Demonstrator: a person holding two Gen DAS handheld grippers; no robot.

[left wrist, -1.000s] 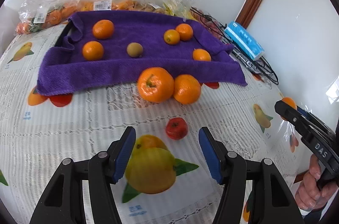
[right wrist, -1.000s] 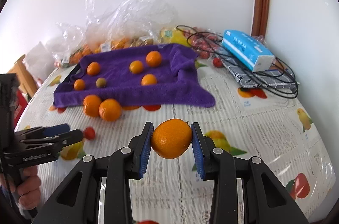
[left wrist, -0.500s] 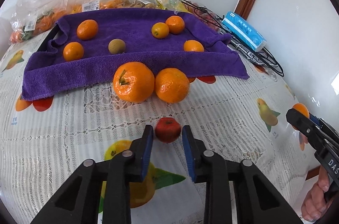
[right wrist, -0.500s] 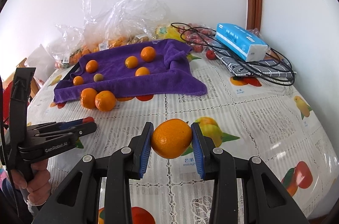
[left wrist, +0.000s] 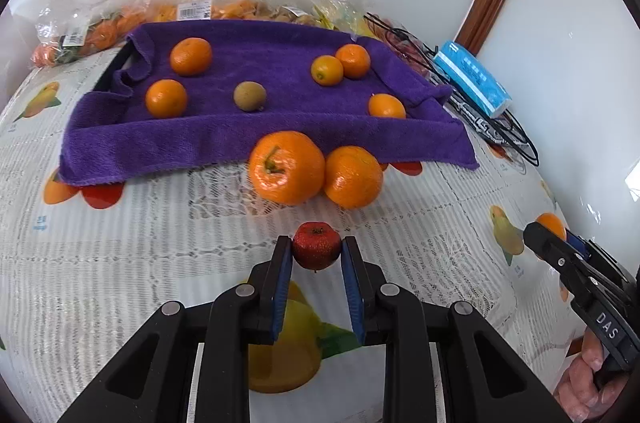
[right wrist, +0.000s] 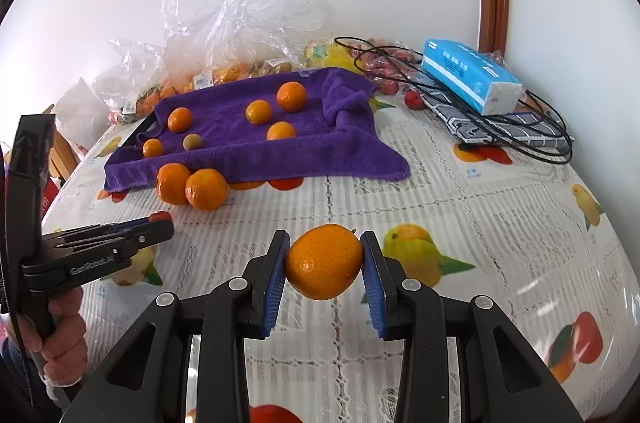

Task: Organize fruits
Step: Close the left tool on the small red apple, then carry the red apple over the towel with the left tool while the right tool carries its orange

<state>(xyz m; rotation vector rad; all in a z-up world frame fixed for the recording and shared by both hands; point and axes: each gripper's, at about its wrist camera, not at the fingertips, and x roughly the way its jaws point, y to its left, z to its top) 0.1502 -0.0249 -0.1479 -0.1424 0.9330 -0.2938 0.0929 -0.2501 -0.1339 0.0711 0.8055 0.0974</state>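
My left gripper [left wrist: 316, 251] is shut on a small red fruit [left wrist: 316, 250], held just above the tablecloth; it also shows from the side in the right wrist view [right wrist: 160, 219]. My right gripper [right wrist: 324, 267] is shut on an orange [right wrist: 324, 267] and holds it above the table. Two large oranges [left wrist: 286, 167] [left wrist: 352, 177] lie side by side at the front edge of the purple towel [left wrist: 240, 131]. Several small oranges and a brownish-green fruit [left wrist: 249, 96] lie on the towel.
Plastic bags of fruit [left wrist: 192, 11] are heaped behind the towel by the wall. A blue tissue pack [right wrist: 472, 79] lies on black cables [right wrist: 520, 139] at the right. A loose red fruit [right wrist: 414, 99] sits near them. The table carries a fruit-print cloth [right wrist: 440, 191].
My left gripper moved forward to the small red fruit, closed on it and now holds it. My right gripper kept holding the orange and drifted slightly.
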